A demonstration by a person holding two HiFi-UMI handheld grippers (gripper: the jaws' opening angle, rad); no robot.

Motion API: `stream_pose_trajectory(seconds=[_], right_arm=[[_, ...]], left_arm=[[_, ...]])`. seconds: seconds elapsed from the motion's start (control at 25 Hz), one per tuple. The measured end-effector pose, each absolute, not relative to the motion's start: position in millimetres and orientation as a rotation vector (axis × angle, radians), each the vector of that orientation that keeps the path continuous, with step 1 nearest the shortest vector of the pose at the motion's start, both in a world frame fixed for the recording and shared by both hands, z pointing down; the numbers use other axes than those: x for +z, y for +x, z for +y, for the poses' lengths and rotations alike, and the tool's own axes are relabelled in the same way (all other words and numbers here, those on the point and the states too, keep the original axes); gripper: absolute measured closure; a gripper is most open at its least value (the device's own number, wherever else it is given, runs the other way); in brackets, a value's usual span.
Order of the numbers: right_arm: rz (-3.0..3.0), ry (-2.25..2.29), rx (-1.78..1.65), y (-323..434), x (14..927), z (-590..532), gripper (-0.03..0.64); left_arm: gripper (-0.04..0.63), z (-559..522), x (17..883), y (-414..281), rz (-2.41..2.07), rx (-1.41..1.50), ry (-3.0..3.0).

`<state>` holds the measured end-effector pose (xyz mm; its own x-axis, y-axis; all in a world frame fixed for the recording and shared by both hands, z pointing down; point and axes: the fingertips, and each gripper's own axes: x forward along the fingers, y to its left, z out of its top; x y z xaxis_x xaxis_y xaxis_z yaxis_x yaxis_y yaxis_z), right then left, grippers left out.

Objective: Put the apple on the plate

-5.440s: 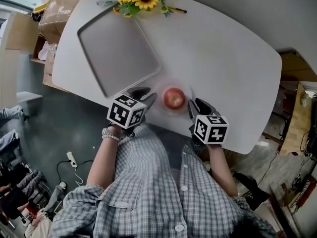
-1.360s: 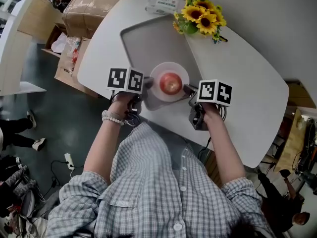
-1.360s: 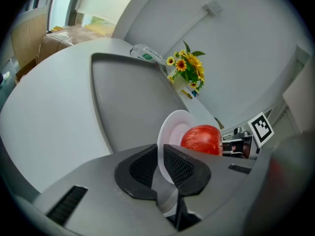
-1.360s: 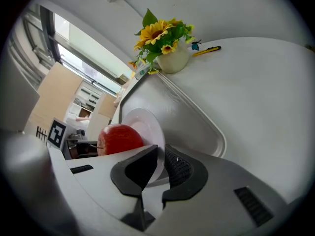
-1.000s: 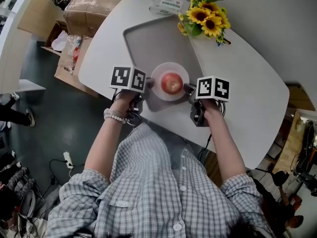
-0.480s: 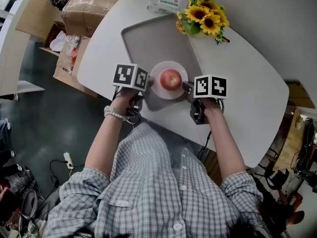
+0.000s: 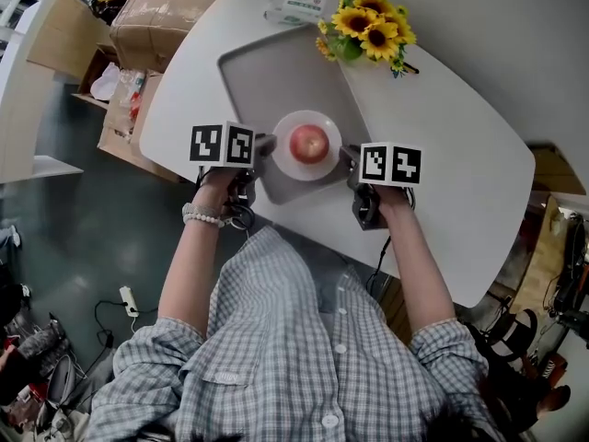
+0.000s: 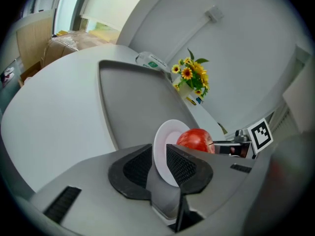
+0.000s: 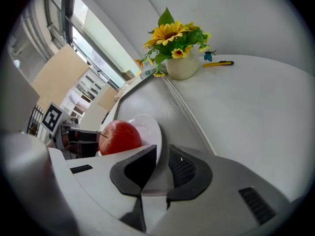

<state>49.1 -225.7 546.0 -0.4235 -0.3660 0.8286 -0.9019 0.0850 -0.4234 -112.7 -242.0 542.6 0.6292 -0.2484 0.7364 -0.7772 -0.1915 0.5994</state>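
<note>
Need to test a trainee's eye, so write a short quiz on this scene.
1. True or false: the apple rests on the plate.
2. The left gripper and the right gripper are each shut on: A the apple; B the plate's rim; C nothing.
3. Which flowers stand on the table near the tray's far corner?
Key: 1 true; 2 B; 3 sunflowers.

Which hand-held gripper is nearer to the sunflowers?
Right. The right hand-held gripper clamps the rim of the plate on the side toward the sunflowers; the left hand-held gripper clamps the opposite rim, farther away.
</note>
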Motion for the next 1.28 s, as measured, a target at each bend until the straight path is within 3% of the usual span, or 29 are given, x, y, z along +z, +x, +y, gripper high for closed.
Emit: stream_pose_trajectory(seconds=[0.36,0.6,1.28], right_arm=[[-1.983,1.486,1.204,88.9,490.7,-222.6,0.561],[-2.072,1.604,1.12,109.2,457.3,-200.8,0.575],[-2.128,1.925,0.658,162.3,355.0,-145.9,0.583]], left_arm=[[0.537,-242.3,496.0,-124.4,-0.985,0.531,1.878],[0.576,-227.6,459.9,-101.5,-1.004,0.521,2.062],[0.586,-198.4,352.7,-49.6,-0.974,0.257,2.376]])
